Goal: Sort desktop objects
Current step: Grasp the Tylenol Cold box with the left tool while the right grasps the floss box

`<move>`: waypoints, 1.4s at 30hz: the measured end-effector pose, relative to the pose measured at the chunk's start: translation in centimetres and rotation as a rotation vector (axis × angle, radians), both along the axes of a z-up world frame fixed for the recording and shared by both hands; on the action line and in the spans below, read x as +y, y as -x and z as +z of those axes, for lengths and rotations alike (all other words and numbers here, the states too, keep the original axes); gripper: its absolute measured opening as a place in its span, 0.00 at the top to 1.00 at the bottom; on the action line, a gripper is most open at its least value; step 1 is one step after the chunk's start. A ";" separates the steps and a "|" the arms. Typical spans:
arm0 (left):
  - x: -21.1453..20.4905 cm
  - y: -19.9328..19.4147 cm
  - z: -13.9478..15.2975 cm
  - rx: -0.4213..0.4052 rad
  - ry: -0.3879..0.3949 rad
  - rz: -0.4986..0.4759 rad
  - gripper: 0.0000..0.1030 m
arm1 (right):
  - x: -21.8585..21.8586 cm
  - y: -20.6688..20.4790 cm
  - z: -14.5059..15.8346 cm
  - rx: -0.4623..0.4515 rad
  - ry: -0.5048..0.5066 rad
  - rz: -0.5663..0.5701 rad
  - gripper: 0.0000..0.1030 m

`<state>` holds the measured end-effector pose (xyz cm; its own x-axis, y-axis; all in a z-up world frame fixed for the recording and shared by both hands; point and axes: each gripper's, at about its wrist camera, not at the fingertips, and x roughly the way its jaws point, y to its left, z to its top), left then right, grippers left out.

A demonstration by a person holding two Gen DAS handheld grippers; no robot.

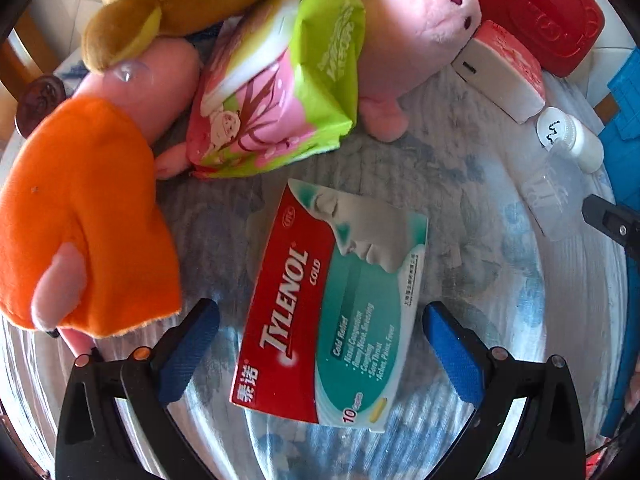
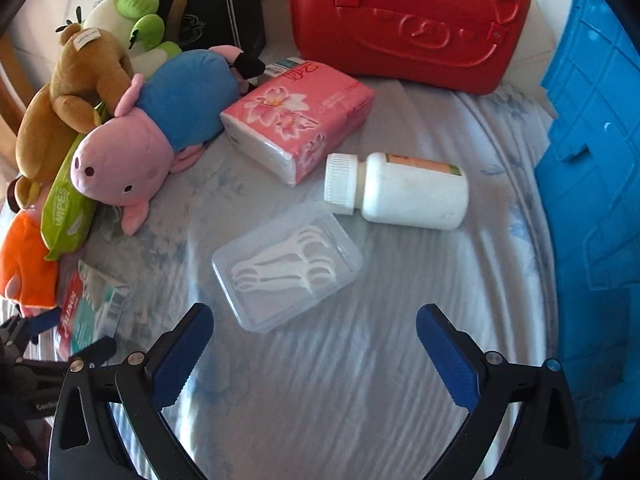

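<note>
In the left wrist view a red and teal Tylenol box (image 1: 332, 304) lies on the blue-patterned cloth between the blue pads of my left gripper (image 1: 320, 348), which is open and not touching it. In the right wrist view my right gripper (image 2: 314, 352) is open and empty just before a clear plastic box of floss picks (image 2: 286, 266). A white pill bottle (image 2: 400, 190) lies on its side beyond it. A pink tissue pack (image 2: 298, 120) lies further back. The Tylenol box also shows at the left edge (image 2: 86, 316).
Plush toys crowd the left: a pink pig in blue (image 2: 152, 136), a brown bear (image 2: 68, 108), an orange-dressed pig (image 1: 88, 216). A green wipes pack (image 1: 280, 80) leans among them. A red case (image 2: 404, 20) stands at the back, a blue crate (image 2: 596, 160) at the right.
</note>
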<state>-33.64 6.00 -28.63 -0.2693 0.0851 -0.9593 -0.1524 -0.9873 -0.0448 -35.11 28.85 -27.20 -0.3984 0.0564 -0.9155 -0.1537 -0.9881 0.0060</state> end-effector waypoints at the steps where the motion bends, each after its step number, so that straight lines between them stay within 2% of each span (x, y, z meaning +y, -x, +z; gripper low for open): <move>1: 0.2 0.0 -0.1 0.002 0.011 -0.009 0.00 | -0.1 0.4 -0.3 0.001 0.000 -0.010 0.00; 8: 1.0 0.8 0.1 0.070 0.016 -0.023 0.01 | -0.4 3.3 -2.7 -0.012 0.028 -0.064 0.00; 13: 1.1 1.5 0.8 0.112 0.007 -0.006 0.13 | 0.5 2.3 -4.4 -0.047 0.031 -0.078 0.00; 17: 1.4 1.9 1.0 0.115 0.004 0.006 0.14 | 2.3 1.0 -4.8 -0.063 0.032 -0.117 0.00; 21: 1.7 1.6 1.2 0.099 0.007 0.013 0.14 | 3.6 0.2 -4.8 -0.044 0.077 -0.150 0.00; 25: 2.3 0.5 1.6 0.047 -0.001 0.008 0.14 | 3.2 0.1 -4.3 -0.011 0.082 -0.123 0.00; 27: 2.8 -0.3 1.6 0.049 0.024 -0.005 0.13 | 3.0 0.3 -4.6 -0.010 0.072 -0.113 0.00; 29: 3.0 -0.8 1.6 0.055 0.013 -0.004 0.13 | 3.0 0.5 -5.3 -0.021 0.070 -0.110 0.03; 32: 3.1 -1.2 1.8 0.063 0.010 -0.004 0.13 | 2.4 0.3 -5.5 -0.013 -0.010 -0.093 0.14; 34: 3.1 -1.7 2.1 0.079 0.008 -0.003 0.18 | 2.4 0.0 -5.4 0.000 -0.018 -0.090 0.20; 36: 2.9 -2.3 2.4 0.097 0.003 0.007 0.30 | 2.7 -0.2 -5.0 0.008 -0.021 -0.082 0.33; 37: 2.8 -2.5 2.6 0.096 -0.004 0.009 0.30 | 2.9 -0.6 -4.9 0.012 -0.022 -0.076 0.39; 42: 3.0 -3.9 4.0 0.117 0.009 0.009 0.30 | 2.7 -2.2 -3.6 -0.009 0.009 -0.055 0.39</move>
